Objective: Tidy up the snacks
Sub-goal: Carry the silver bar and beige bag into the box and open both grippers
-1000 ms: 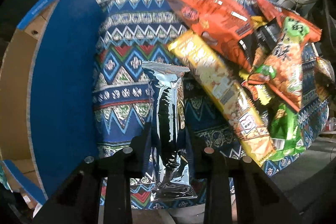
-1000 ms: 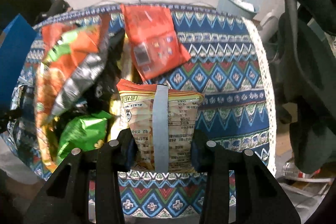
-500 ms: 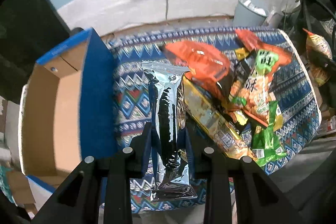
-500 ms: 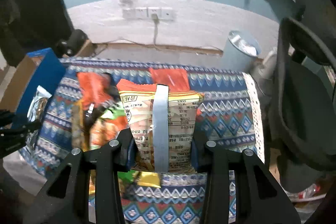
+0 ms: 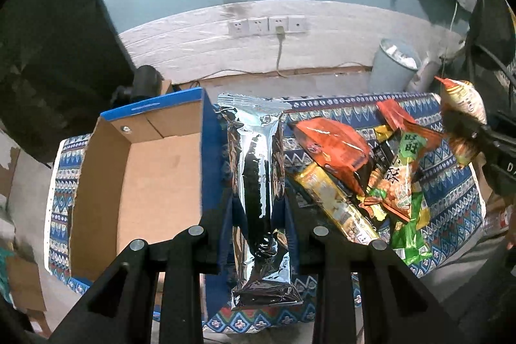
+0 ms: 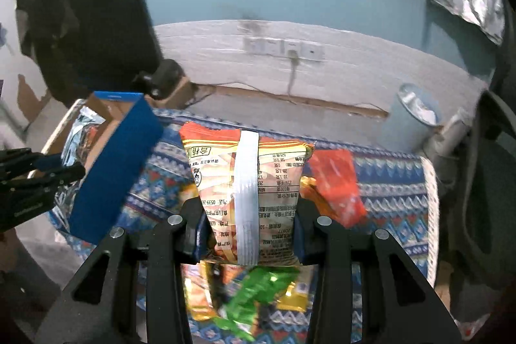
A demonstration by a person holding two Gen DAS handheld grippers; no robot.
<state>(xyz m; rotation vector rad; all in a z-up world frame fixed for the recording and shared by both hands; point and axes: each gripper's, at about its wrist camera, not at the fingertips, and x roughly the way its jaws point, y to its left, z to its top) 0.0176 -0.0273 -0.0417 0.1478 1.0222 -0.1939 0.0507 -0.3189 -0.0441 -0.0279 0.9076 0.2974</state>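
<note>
My left gripper (image 5: 258,228) is shut on a long silver foil snack pack (image 5: 254,176), held upright above the patterned table edge. Just to its left stands an open cardboard box with blue outer walls (image 5: 142,179), its inside bare. My right gripper (image 6: 250,228) is shut on an orange-and-cream chip bag (image 6: 245,179), seen from its printed back with a silver seam. In the left wrist view that bag (image 5: 464,112) and the right gripper show at the far right. In the right wrist view the left gripper (image 6: 48,173) appears at the left edge by the box (image 6: 113,166).
A heap of snack bags (image 5: 371,179) lies on the blue patterned tablecloth (image 5: 451,199) right of the box: orange, yellow, green, black. A red packet (image 6: 338,182) lies on the cloth apart from it. A grey waste bin (image 5: 396,66) stands on the floor behind, by a wall with sockets.
Both grippers have risen with their packs and tilted up, so the table looks smaller and the wall shows. The box's inside has come into the left wrist view.
</note>
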